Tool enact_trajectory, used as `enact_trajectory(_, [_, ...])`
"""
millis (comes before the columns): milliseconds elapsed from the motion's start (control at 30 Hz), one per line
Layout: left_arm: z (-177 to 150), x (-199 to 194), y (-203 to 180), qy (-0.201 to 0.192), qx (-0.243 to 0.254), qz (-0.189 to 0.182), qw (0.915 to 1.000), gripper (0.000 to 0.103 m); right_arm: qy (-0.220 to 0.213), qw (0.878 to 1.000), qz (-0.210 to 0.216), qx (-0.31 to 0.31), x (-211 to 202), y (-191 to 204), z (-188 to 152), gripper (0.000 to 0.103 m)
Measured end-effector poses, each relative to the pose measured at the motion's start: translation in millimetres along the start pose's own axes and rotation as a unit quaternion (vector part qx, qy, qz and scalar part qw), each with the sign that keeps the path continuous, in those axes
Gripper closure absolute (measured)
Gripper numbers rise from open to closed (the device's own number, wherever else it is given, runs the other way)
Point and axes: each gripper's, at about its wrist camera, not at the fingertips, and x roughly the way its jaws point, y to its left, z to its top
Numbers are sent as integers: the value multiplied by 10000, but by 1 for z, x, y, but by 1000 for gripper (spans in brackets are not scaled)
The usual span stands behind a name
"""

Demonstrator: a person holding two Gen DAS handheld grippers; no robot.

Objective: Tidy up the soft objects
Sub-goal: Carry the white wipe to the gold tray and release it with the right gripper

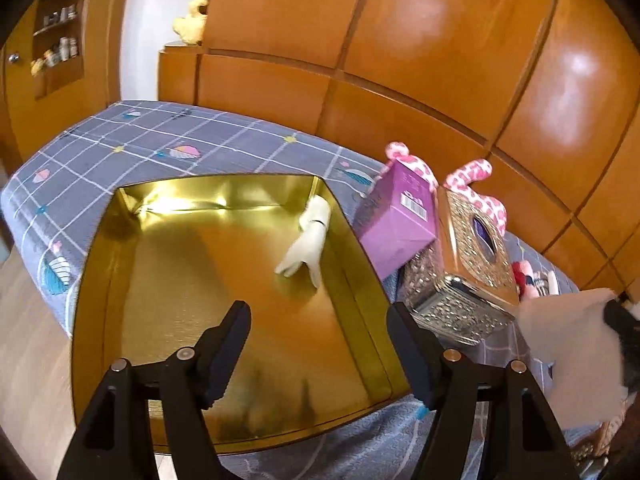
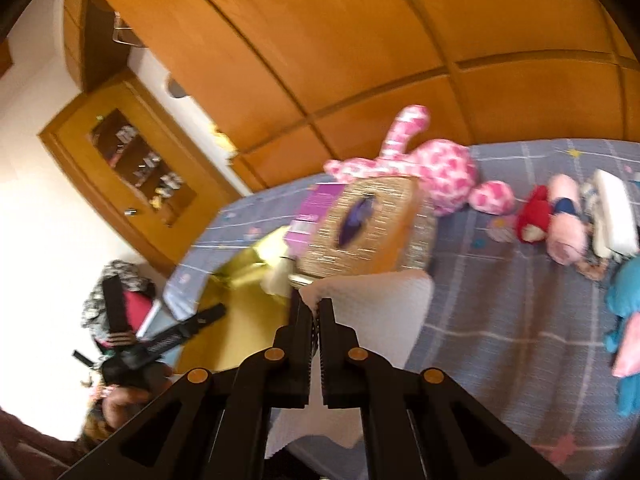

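Note:
A gold tin [image 1: 96, 280] lies open on the bed, with a white glove [image 1: 306, 244] against its right inner wall. My left gripper [image 1: 318, 312] hangs open over the tin's near half, nothing between its fingers. My right gripper [image 2: 315, 304] is shut on the edge of a white cloth [image 2: 380, 304], which hangs below and to the right of the jaws. In the left wrist view the cloth [image 1: 572, 340] shows blurred at the right edge. A pink spotted plush [image 2: 436, 164] lies behind the boxes.
A glittery gold tissue box [image 1: 472, 256] and a purple box [image 1: 396, 220] stand right of the tin. A red and pink doll [image 2: 552, 216], a white item [image 2: 612, 216] and a blue plush [image 2: 628, 320] lie further right on the grey checked bedspread [image 2: 500, 320]. Wooden panels [image 1: 400, 60] back the bed.

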Motion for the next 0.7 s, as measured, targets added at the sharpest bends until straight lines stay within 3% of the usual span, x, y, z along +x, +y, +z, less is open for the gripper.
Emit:
enact_trajectory(200, [5,-9,23,-156,-318,245,9991,28,218,9960,806,-309,23,45,18,102])
enact_trajectory(433, [14,-26,59,-499,-675,648,9944,28,609,9859,1470,-520,95,98,41,102])
enact_trajectory(600, [15,-25,77,-509,-909,757,9917,28,1069,9855,1085,-744,163,117,38,101])
enact_trajectory(700, [14,-22,79,-482,-882,770,9920,28,1391,9851,439,-910,207,117,26,95])
